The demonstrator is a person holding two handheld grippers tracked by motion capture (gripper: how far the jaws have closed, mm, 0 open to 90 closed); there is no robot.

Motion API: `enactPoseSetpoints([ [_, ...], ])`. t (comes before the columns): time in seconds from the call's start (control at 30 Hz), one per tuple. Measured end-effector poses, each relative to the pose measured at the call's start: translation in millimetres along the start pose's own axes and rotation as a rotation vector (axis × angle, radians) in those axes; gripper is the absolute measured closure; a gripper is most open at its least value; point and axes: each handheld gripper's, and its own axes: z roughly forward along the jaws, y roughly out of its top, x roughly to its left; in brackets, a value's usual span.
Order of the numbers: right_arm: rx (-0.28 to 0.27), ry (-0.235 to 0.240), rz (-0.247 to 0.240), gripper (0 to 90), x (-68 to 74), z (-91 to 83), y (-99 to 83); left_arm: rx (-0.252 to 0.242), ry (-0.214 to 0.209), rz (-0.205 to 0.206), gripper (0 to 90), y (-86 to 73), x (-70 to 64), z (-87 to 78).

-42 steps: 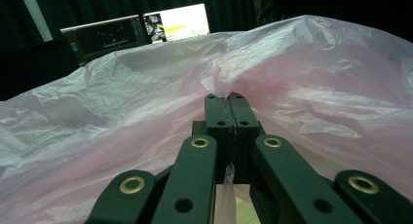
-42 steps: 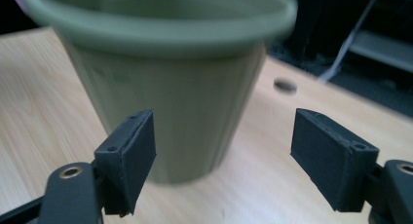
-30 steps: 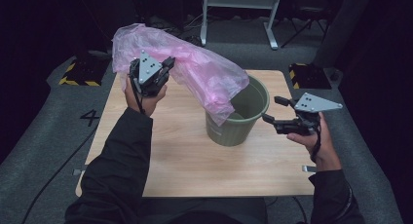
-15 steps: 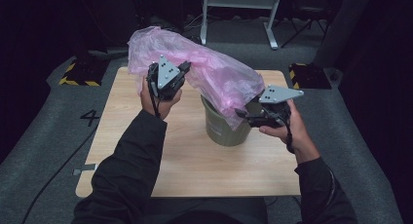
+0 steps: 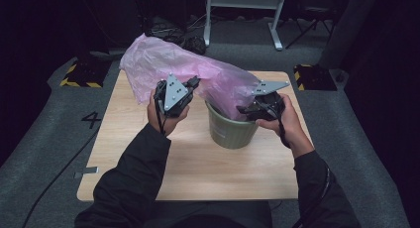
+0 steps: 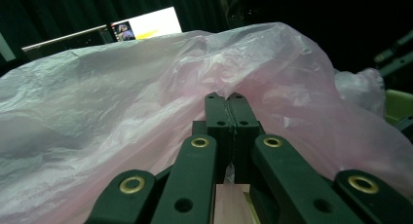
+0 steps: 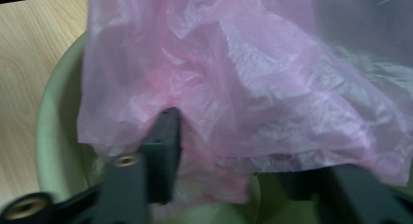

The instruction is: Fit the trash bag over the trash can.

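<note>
Between the closed left tongs (image 6: 225, 98), thin pink plastic bag (image 5: 163, 64) film is clamped; right tongs (image 7: 221, 151) stand open around its hem, above the round green plastic bin (image 5: 230, 134).

A large dark numeral "4" is marked on the grey carpeted floor (image 5: 54, 153), just off the left edge of the pale wooden table (image 5: 198, 173). A lit monitor screen (image 6: 146, 23) glows at the back in the left gripper view, but nothing on it can be read.

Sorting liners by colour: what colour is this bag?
Pink, translucent bag; clearest in the left gripper view.
</note>
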Motion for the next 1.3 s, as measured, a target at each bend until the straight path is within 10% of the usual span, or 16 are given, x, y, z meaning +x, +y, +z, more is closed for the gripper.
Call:
enactPoseSetpoints([
  [0.33, -0.075, 0.028, 0.054, 22.8, -13.3, -34.4, -15.1, 0.015, 0.029, -0.03, 89.5, -8.1, 13.6, -3.9],
  [0.73, -0.254, -0.092, 0.087, 36.9, -29.9, -75.0, -5.1, 0.025, -0.015, -0.011, 89.5, -11.4, 3.7, 4.2],
  [1.0, -0.142, -0.129, 0.054, 40.7, -33.5, -41.7, 8.4, 0.007, -0.03, 0.004, 89.5, -13.4, 1.2, -0.5],
  [1.3, -0.025, 0.013, -0.012, 49.3, -23.2, -10.1, 13.9, -0.011, -0.077, 0.003, 89.5, -14.8, 3.7, -8.3],
])
